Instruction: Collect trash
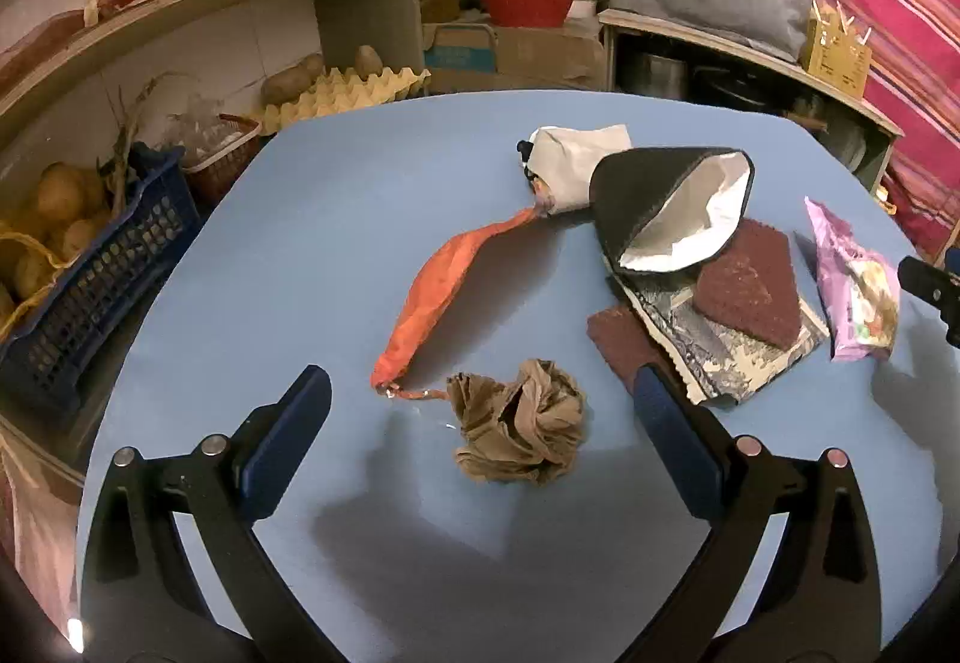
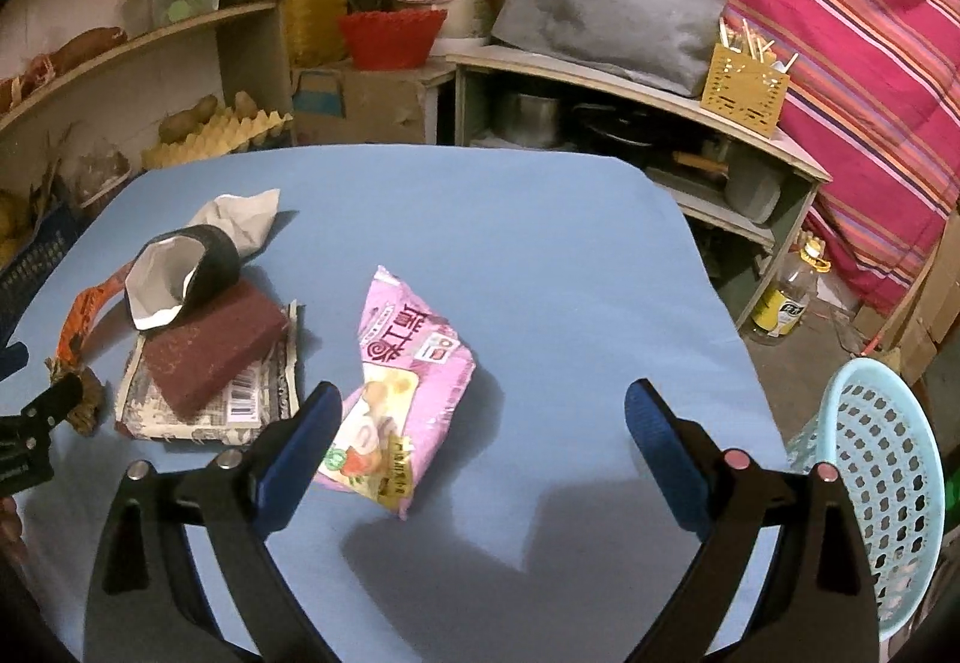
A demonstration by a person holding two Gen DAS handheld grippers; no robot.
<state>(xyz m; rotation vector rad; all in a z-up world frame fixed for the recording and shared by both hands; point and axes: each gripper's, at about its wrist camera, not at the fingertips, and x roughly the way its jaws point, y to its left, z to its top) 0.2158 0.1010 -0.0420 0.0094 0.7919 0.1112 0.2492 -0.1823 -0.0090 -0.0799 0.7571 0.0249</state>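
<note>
Blue cloth covers the bench point(image 1: 336, 219), and the rubbish lies scattered over its middle and right side. Off the bench's right edge stands a pale turquoise basket point(image 2: 882, 489) with a perforated wall. A black paper bag point(image 1: 666, 201) with a white lining lies on its side, mouth open, propped on a maroon scouring pad point(image 1: 750, 291), which sits on a printed wrapper point(image 1: 732, 357). Behind the bag is crumpled white paper point(image 1: 570, 165). A long orange wrapper point(image 1: 444, 285) stretches from that paper toward the near side, its twisted end just beside a crumpled brown wad point(image 1: 519, 423). A pink snack packet point(image 2: 402, 375) lies apart on the right.

The left gripper point(image 1: 480, 405) hangs over the brown wad with its fingers spread wide on either side of it, not touching. The right gripper point(image 2: 483, 417) is likewise spread wide, its left finger point(image 2: 300, 453) over the pink packet's near corner, holding nothing.
</note>
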